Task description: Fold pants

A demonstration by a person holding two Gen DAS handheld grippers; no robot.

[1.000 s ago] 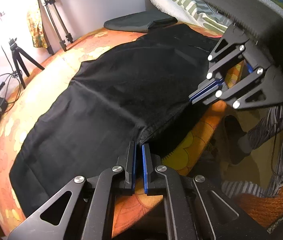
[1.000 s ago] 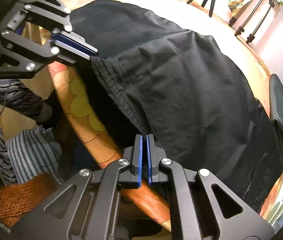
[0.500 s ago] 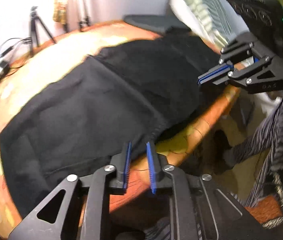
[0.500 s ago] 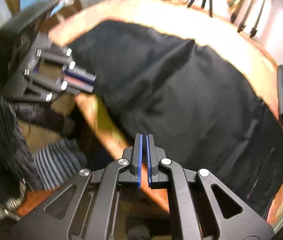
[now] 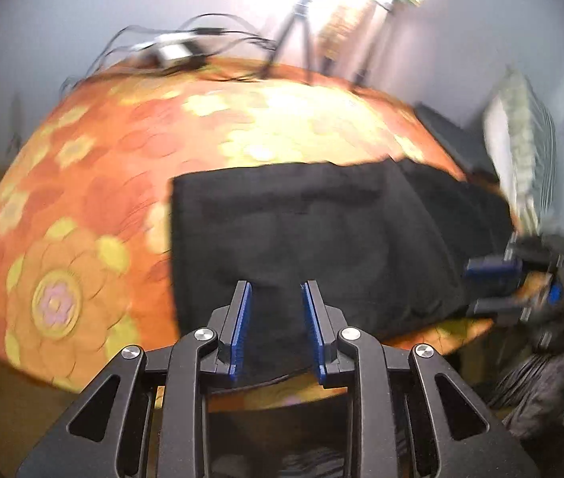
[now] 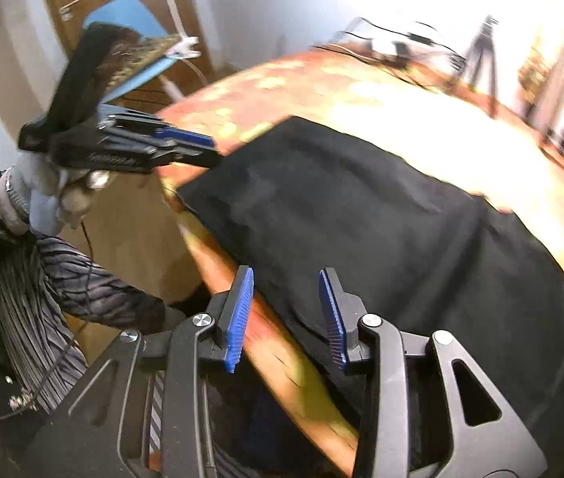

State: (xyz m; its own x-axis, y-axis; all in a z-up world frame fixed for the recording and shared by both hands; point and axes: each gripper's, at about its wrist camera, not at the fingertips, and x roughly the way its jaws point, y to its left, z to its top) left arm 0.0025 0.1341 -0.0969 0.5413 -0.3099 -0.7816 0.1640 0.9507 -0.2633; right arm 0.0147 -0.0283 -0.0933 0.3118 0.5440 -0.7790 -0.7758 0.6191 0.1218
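Orange flower-patterned tablecloth point(image 5: 82, 207) carries the black cloth pants point(image 5: 321, 247), long axis along the near table edge, which they overhang. Left gripper point(image 5: 276, 330) and right gripper point(image 6: 286, 318) have just been opening, nothing between them; bare cloth lies beyond

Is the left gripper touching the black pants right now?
Apart. In the right wrist view the left gripper hangs in the air beside the pants, orange bedcover visible between them; its jaws have just been opening, with nothing between them.
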